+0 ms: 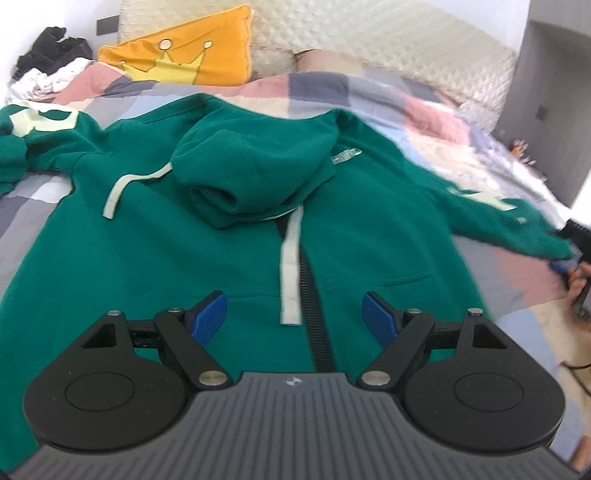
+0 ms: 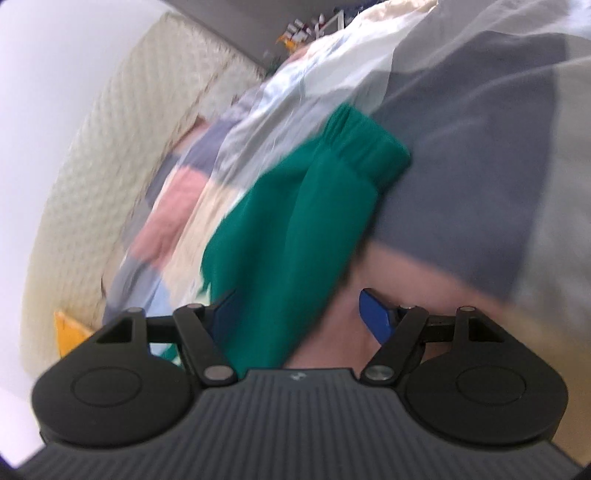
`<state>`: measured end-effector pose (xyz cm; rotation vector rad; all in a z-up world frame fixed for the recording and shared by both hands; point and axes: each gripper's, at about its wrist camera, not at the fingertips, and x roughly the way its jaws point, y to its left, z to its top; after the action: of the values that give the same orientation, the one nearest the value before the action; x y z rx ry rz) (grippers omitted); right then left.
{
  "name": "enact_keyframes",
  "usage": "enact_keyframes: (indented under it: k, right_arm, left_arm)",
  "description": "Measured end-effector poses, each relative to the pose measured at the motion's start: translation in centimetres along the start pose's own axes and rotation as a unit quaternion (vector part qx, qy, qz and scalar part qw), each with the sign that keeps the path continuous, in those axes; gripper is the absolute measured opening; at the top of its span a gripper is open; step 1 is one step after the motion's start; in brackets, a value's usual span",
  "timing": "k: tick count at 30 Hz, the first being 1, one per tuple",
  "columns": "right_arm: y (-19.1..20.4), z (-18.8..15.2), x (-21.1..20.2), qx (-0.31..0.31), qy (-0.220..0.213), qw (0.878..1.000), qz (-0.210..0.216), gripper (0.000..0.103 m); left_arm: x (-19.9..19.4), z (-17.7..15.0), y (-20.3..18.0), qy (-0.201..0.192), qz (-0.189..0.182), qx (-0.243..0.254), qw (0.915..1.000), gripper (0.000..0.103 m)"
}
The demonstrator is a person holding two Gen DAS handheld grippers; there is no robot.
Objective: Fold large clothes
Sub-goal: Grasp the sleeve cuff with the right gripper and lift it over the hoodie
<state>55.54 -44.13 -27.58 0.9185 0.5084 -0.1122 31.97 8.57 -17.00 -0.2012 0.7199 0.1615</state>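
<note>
A large green zip hoodie lies spread front-up on a patchwork bed cover, hood bunched at its centre, white drawstrings across the chest. My left gripper is open and empty, hovering above the hoodie's lower front beside the zipper. The hoodie's right sleeve stretches to the right, where my right gripper shows at the cuff. In the right wrist view the green sleeve with its ribbed cuff lies between the open blue fingers of my right gripper; the view is blurred.
An orange cushion with a crown leans at the padded headboard. A pile of black and white clothes sits at the far left. A grey cabinet stands at the right.
</note>
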Motion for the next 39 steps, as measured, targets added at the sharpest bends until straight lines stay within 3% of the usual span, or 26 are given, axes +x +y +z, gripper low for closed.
enact_keyframes:
  k: [2,5,7,8,9,15,22,30,34,39]
  right_arm:
    - [-0.4,1.0,0.9,-0.004,-0.023,1.0,0.006,0.072]
    - [-0.6,2.6,2.8,-0.011,-0.047,0.999,-0.001,0.063]
    - [-0.6,3.5,3.8,-0.014,-0.058,0.998,-0.015,0.048]
    - [-0.6,4.0,3.9,-0.014,-0.063,0.997,-0.033,0.023]
    - [-0.6,4.4,4.0,-0.014,-0.062,0.997,-0.049,0.018]
    - [2.7,5.9,3.0,-0.079,-0.079,0.993,-0.043,0.012]
    - [13.9,6.8,-2.1,-0.18,-0.12,0.976,0.019,0.011]
    - [29.4,-0.3,-9.8,-0.326,-0.128,0.93,0.11,0.011]
    - [35.4,-6.0,-13.3,-0.373,-0.112,0.906,0.164,0.011]
    - [39.8,-15.1,-15.8,-0.431,-0.074,0.875,0.209,0.011]
  left_arm:
    - [0.8,-0.1,0.1,0.007,0.015,0.002,0.9999,0.084]
    - [1.8,-0.2,0.3,0.015,0.033,0.001,0.9993,0.084]
    - [2.2,-0.1,0.3,0.017,0.041,0.003,0.999,0.084]
    - [2.3,-0.1,0.4,0.017,0.046,0.004,0.9988,0.084]
    - [2.4,-0.1,0.4,0.019,0.052,0.006,0.9984,0.084]
    - [2.4,0.7,0.6,0.017,0.052,-0.001,0.9985,0.084]
    - [-0.8,2.0,1.9,-0.018,0.041,-0.012,0.9989,0.084]
    - [-7.0,3.6,5.4,-0.069,0.044,-0.016,0.9965,0.084]
    - [-10.6,4.3,8.4,-0.084,0.045,-0.027,0.9951,0.084]
    - [-14.3,4.5,13.0,-0.092,0.049,-0.046,0.9935,0.085]
